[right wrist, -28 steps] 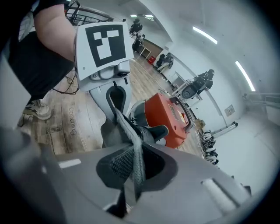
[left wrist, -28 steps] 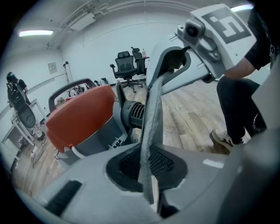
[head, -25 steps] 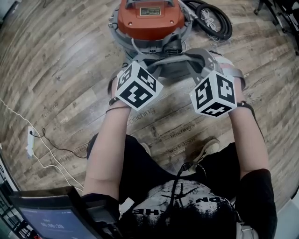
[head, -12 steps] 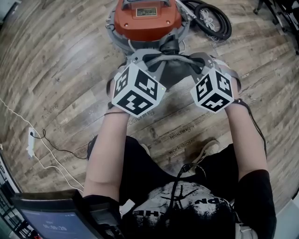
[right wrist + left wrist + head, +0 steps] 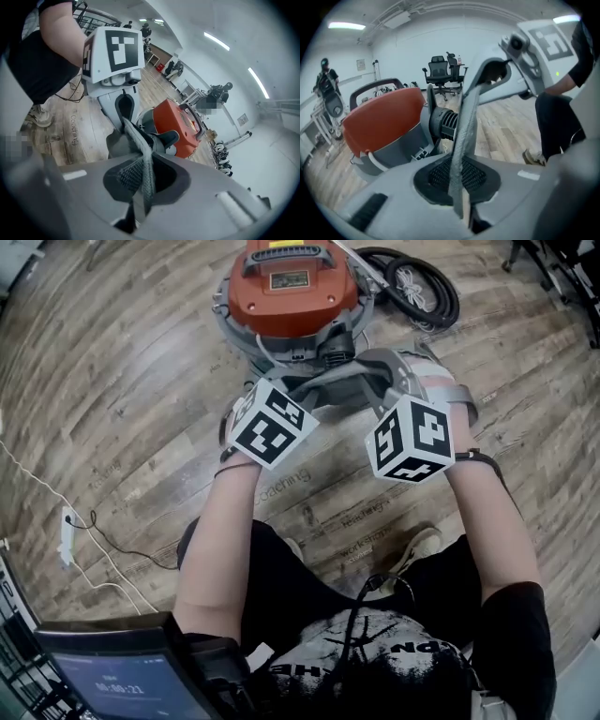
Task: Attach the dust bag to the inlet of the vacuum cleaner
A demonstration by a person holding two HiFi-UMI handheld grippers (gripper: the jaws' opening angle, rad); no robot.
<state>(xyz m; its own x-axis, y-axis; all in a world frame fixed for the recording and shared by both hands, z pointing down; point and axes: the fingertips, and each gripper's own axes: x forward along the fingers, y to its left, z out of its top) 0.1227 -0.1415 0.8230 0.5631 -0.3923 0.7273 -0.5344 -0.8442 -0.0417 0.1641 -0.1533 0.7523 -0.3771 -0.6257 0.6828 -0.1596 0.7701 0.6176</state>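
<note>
A grey fabric dust bag [image 5: 342, 385] hangs stretched between my two grippers, just in front of the vacuum cleaner [image 5: 291, 296] with its orange lid. My left gripper [image 5: 286, 390] is shut on the bag's left edge [image 5: 464, 136], and its jaws have just closed a little further on the fabric. My right gripper [image 5: 394, 376] is shut on the right edge [image 5: 138, 154]. The black ribbed inlet [image 5: 443, 123] sticks out of the grey tank toward the bag and also appears as the inlet [image 5: 164, 138] in the right gripper view. The bag's opening is hidden.
A coiled black hose [image 5: 422, 287] lies behind the vacuum on the right. A power strip with cables [image 5: 66, 531] lies on the wood floor at the left. The person's shoe [image 5: 417, 545] is below the right gripper, and chair legs [image 5: 553, 259] stand at the far right.
Both grippers carried the bag toward the vacuum half a second ago, then came back to about where they began. Both keep their grip on the fabric.
</note>
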